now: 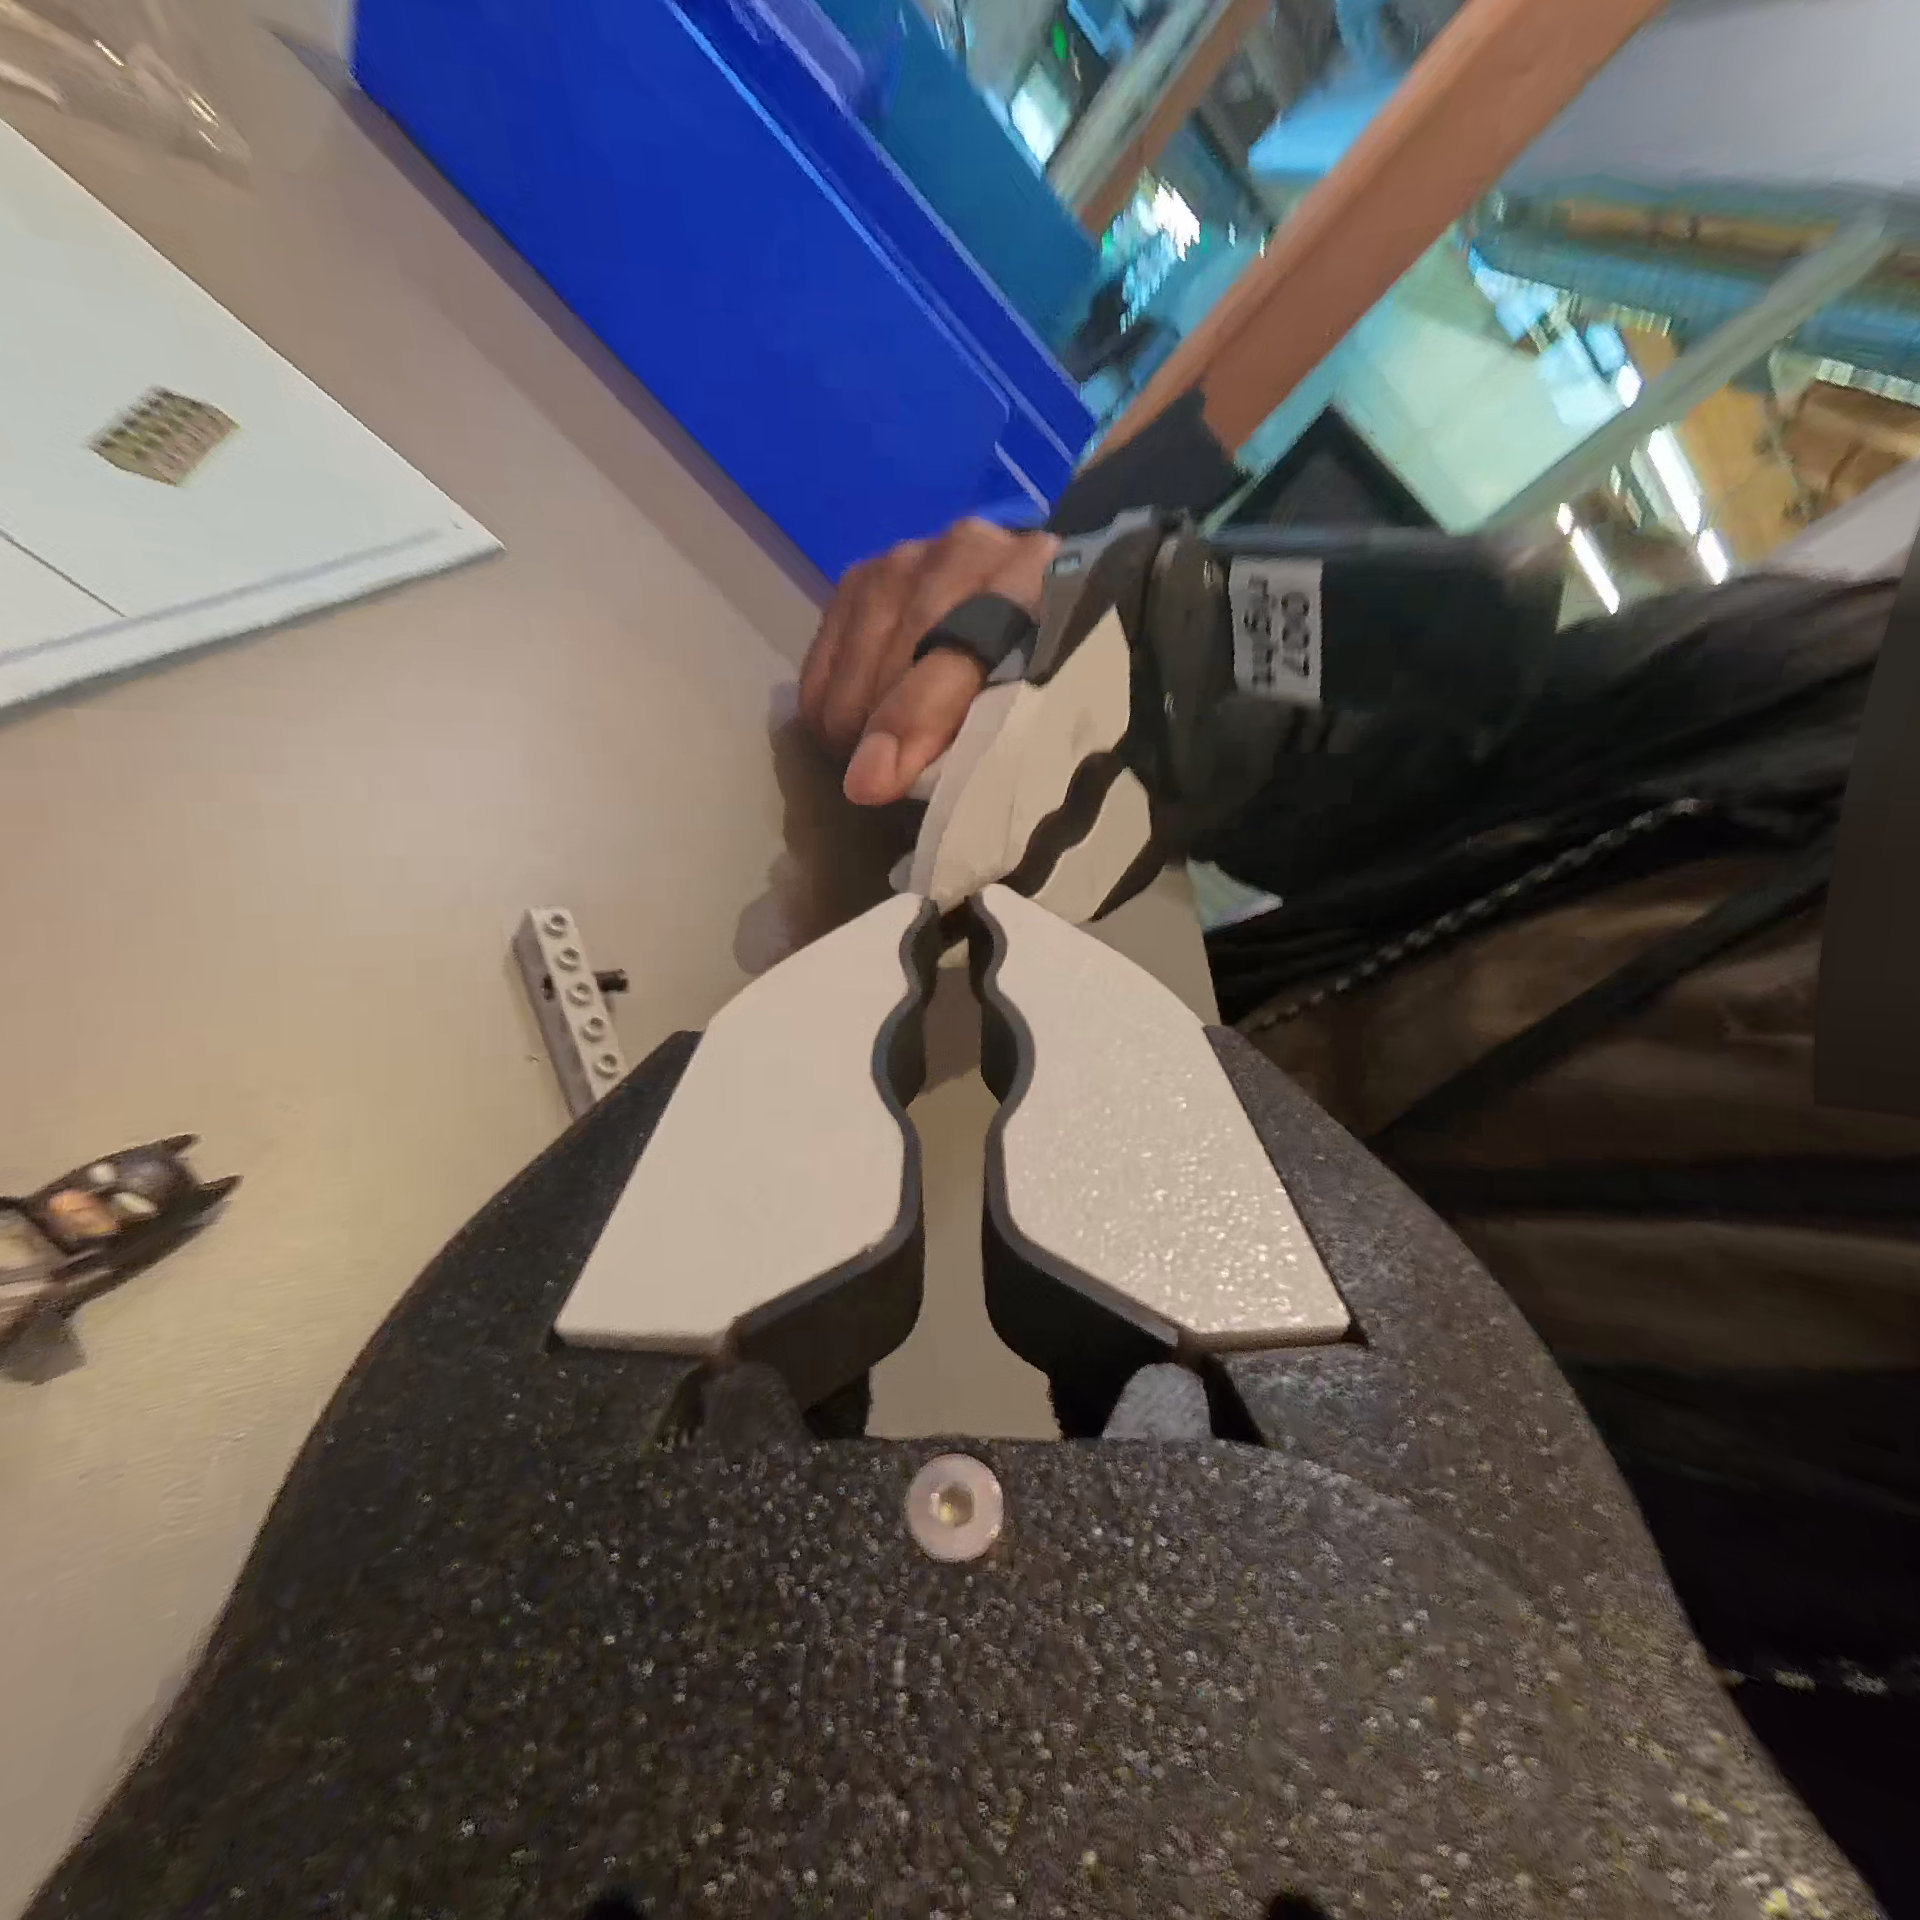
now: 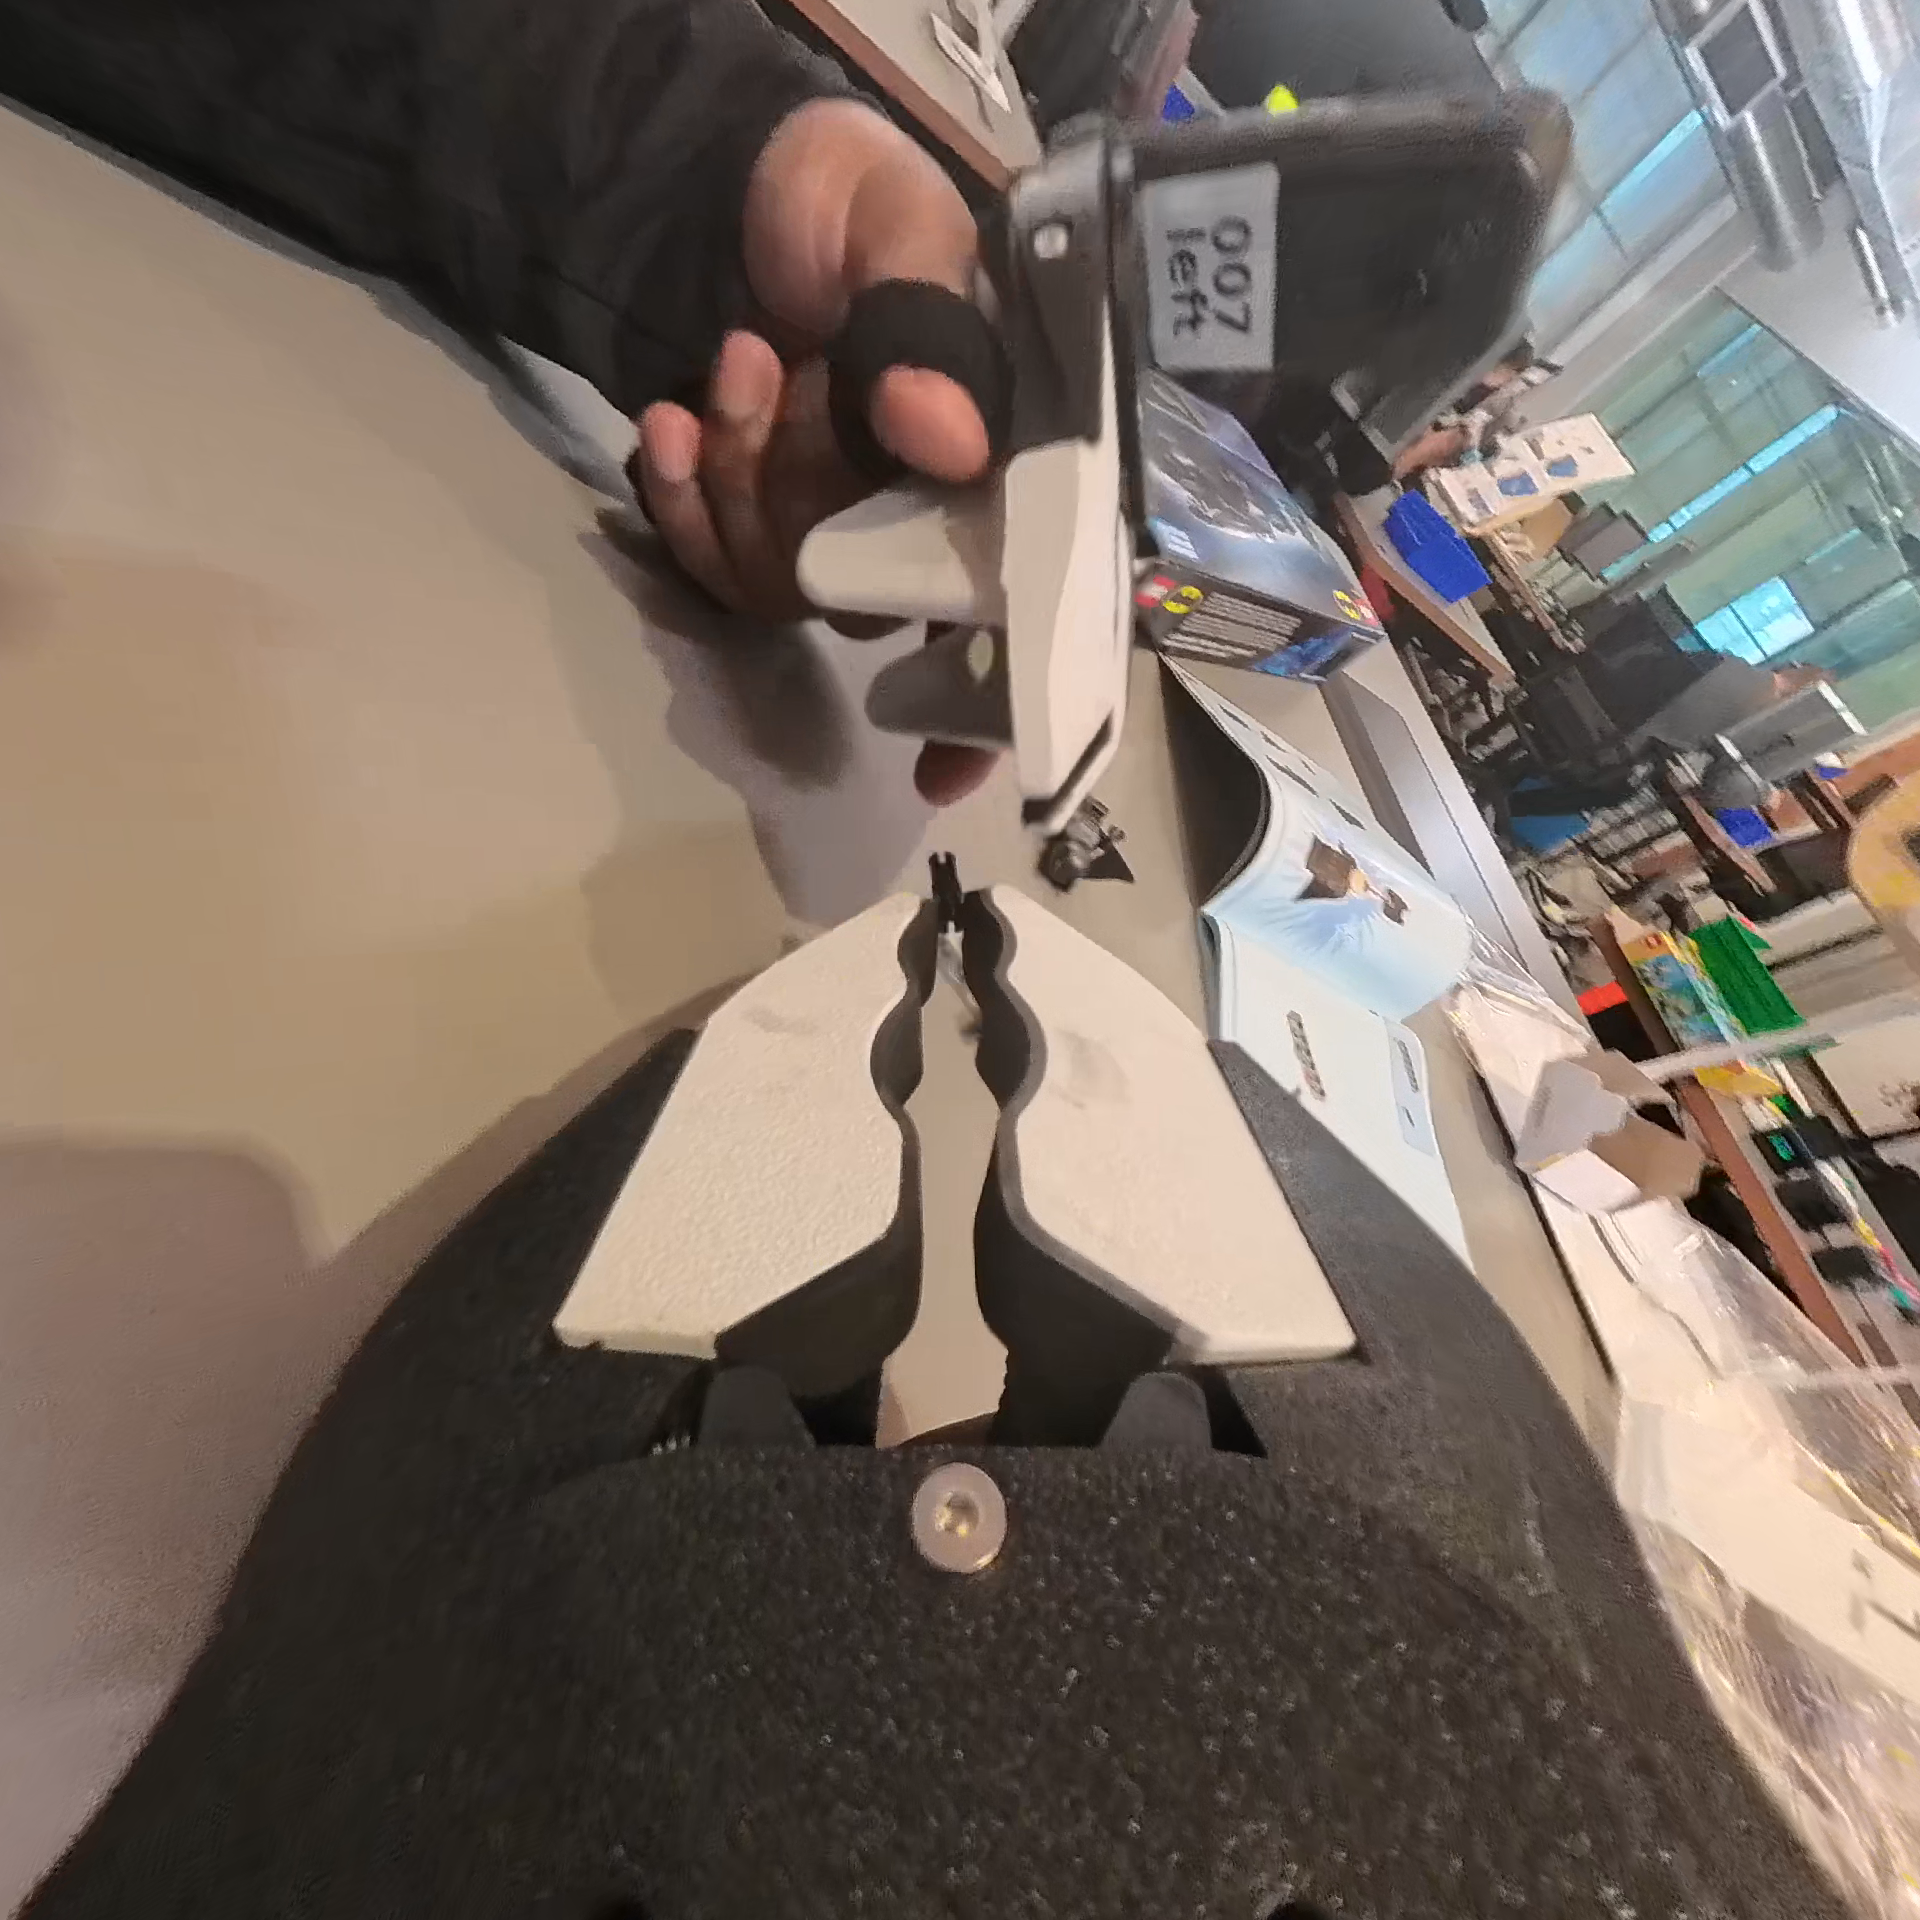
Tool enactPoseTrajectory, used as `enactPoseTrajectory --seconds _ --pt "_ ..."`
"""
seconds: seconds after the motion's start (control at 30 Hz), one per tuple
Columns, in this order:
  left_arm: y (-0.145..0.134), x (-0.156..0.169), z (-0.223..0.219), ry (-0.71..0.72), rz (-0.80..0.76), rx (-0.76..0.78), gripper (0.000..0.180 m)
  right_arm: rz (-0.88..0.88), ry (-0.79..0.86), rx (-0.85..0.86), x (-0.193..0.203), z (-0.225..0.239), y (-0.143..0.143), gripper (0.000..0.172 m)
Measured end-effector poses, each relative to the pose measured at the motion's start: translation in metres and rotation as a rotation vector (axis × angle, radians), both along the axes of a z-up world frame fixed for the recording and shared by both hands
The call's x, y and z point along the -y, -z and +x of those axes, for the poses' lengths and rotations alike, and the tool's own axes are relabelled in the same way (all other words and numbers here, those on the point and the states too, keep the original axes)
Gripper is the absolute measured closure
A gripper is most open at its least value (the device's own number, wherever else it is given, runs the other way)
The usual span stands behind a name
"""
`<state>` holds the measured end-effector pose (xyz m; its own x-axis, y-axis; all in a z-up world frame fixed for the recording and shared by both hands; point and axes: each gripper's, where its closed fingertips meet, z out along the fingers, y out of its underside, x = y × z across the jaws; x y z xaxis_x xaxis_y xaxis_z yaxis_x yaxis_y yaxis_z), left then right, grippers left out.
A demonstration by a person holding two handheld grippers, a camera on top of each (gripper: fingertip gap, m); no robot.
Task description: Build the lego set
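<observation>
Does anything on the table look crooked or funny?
Not much. A grey studded brick beam lies slanted on the table with a small black pin poking from its side. A dark bat-eared toy figure lies tipped over near the edge. The booklet lies open, pages curling up.

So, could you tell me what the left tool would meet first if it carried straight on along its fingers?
Most likely the right tool: its white fingertips sit directly ahead of the left tool, seemingly almost touching, though depth is unclear.
</observation>
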<state>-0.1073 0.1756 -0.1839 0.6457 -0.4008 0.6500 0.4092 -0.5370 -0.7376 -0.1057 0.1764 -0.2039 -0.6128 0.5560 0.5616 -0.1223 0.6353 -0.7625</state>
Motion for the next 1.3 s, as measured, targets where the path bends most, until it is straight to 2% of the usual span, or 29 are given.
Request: enactPoseTrajectory --seconds 0.13,0.3,0.83,1.3 --pt "-0.007 -0.003 -0.018 -0.091 0.015 0.043 0.173 -0.018 0.107 0.017 -0.012 -0.011 -0.001 0.167" --pt "0.000 -0.006 -0.016 -0.096 -0.009 0.023 0.169 -0.038 0.155 0.039 -0.016 -0.015 -0.001 0.166" --pt "0.015 -0.012 -0.009 -0.092 -0.073 -0.008 0.167 -0.103 0.134 0.042 -0.012 -0.013 -0.008 0.167" --pt "-0.004 -0.010 0.003 -0.024 -0.007 0.156 0.167 -0.224 0.075 0.008 -0.008 -0.007 -0.026 0.167"
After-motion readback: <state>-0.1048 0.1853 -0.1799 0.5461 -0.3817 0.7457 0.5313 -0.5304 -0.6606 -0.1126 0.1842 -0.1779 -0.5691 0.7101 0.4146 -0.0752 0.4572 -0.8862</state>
